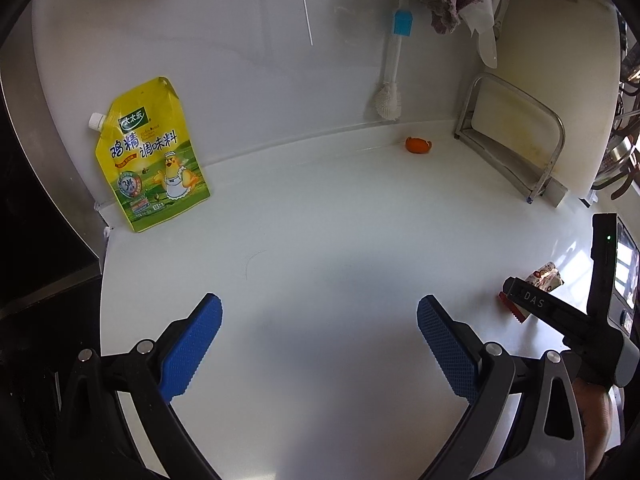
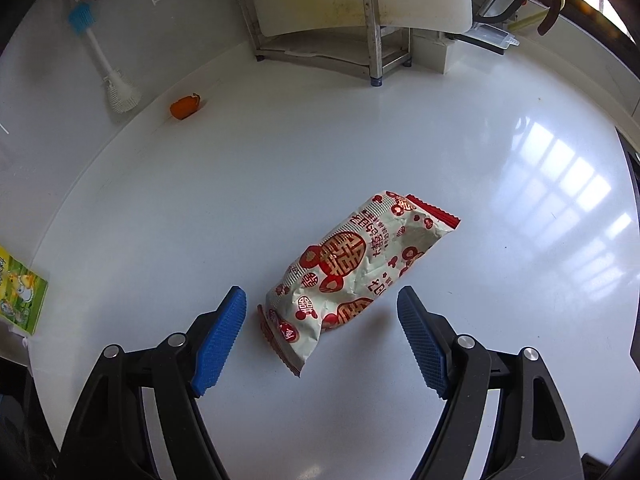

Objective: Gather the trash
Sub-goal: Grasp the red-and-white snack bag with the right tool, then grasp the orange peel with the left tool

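Lying diagonally — snack wrapper [image 2: 354,276], red-edged ends.

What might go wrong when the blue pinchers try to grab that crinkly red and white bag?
The wrapper lies slanted between the open right gripper, so the fingers may catch only its corner and it could slip out. The counter looks glossy, so the bag may slide away when nudged. The orange scrap by the wall might get forgotten.

Bright daylight; window glare on countertop [image 2: 560,200]; fisheye edges dark.
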A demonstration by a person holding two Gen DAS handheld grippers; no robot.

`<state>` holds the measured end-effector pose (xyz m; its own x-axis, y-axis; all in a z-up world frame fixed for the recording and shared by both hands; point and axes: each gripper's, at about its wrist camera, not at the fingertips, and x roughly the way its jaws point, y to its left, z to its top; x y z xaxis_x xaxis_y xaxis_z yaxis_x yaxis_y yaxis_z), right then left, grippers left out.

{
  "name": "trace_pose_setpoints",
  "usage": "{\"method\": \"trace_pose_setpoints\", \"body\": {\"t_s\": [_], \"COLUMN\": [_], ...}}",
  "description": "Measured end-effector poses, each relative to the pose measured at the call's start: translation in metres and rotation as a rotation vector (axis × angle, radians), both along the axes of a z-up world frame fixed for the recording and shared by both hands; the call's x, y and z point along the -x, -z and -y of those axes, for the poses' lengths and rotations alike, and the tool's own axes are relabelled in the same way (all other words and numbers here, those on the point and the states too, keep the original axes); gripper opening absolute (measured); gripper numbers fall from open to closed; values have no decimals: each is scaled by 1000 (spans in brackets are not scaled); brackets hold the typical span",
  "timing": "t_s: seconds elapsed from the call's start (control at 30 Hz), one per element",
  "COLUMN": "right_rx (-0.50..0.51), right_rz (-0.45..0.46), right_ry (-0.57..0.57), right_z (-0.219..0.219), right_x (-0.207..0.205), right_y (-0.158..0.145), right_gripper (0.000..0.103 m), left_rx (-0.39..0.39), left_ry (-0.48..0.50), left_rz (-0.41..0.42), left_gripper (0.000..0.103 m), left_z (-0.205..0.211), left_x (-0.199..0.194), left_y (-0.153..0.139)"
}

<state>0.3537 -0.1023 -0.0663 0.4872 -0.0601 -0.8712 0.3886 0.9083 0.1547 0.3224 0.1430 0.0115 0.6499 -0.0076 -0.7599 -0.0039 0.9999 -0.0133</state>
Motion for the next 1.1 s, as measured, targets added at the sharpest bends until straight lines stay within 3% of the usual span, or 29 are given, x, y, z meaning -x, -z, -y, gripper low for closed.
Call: {"method": "trace_pose_setpoints", "body": {"t_s": [0.1,0.17,0.2,0.37,0.43,0.9,1.1], "right_rx": [13,22,20,11,1,-32,-71], "right_rz": [2,3,3,23,55,144,155], "right_ry": [-9,-34,-47,-117,-154,-238,-264], "right_z": [1,0,-1,-3,1,63,74], "right_x": [-3,-7,-8,-11,-9,-23,-25], "right_y": [1,0,-1,-1,-4,-19,-13], "right_gripper": [68,49,46,38,30,30,30], "left_rx": [15,25,30,93,120,153,67], "left_ry": [12,28,36,72,75,40,-5], "left_rz": [-12,-17,-20,-39,-52,2,16], "left_gripper": [96,96,96,96,96,96,96], "left_z": [2,8,12,33,42,116,142], "left_x": [-7,-15,-20,-48,-59,-180,-237], "left_y": [3,5,6,11,15,45,60]}}
